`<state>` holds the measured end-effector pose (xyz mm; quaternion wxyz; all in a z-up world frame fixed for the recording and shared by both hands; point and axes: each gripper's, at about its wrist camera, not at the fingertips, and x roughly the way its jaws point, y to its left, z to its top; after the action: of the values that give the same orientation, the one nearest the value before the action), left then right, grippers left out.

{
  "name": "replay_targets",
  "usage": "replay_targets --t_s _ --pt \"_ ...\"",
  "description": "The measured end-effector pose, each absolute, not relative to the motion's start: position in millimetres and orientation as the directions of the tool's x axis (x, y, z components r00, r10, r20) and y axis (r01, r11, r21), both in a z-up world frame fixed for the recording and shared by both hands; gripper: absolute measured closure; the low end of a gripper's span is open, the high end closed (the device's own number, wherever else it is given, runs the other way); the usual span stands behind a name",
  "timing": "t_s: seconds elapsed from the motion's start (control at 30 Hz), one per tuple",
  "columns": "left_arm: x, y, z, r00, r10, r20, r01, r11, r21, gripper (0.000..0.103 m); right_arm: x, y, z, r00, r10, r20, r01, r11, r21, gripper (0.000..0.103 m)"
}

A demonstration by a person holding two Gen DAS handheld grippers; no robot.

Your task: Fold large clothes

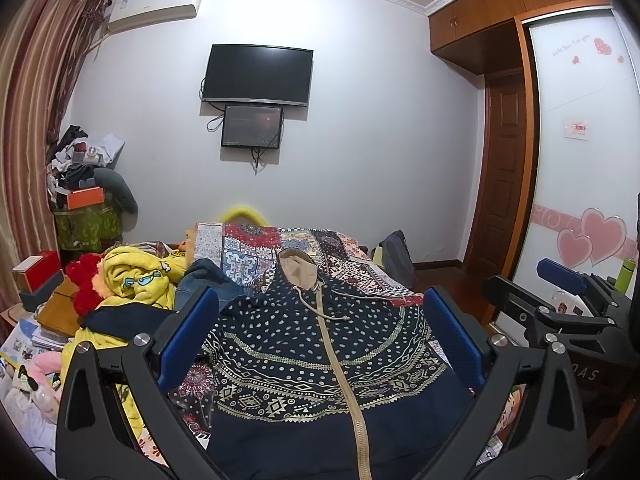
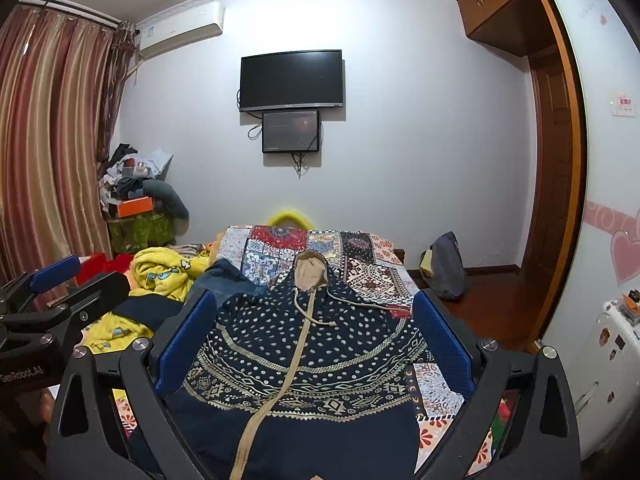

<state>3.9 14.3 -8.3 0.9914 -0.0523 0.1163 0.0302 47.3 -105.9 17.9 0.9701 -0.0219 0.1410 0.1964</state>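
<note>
- One navy hooded jacket (image 1: 320,344) with a tan zip, spread on the bed.
- One patchwork bedcover (image 1: 280,248).
- Two grippers: the left gripper (image 1: 320,336) and the right gripper (image 2: 312,336), each with two blue-padded fingers (image 1: 188,332).
- Two dark screens on the wall: one large television (image 1: 258,74), one smaller screen (image 1: 252,126).
- One air conditioner (image 1: 156,6).
- One yellow cartoon blanket (image 1: 136,280).
- One orange box (image 1: 84,198).
- One dark backpack (image 2: 444,266) on the floor.
</note>
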Motion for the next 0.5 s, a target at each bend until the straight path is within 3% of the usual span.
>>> replay_targets --t_s 0.5 --pt "10.8 17.1 -10.9 0.969 0.059 -0.241 -0.086 0.991 -0.103 0.000 56.5 -106.2 14.6 0.887 0.360 -0.290 -0.369 0.929 0.023 0.005"
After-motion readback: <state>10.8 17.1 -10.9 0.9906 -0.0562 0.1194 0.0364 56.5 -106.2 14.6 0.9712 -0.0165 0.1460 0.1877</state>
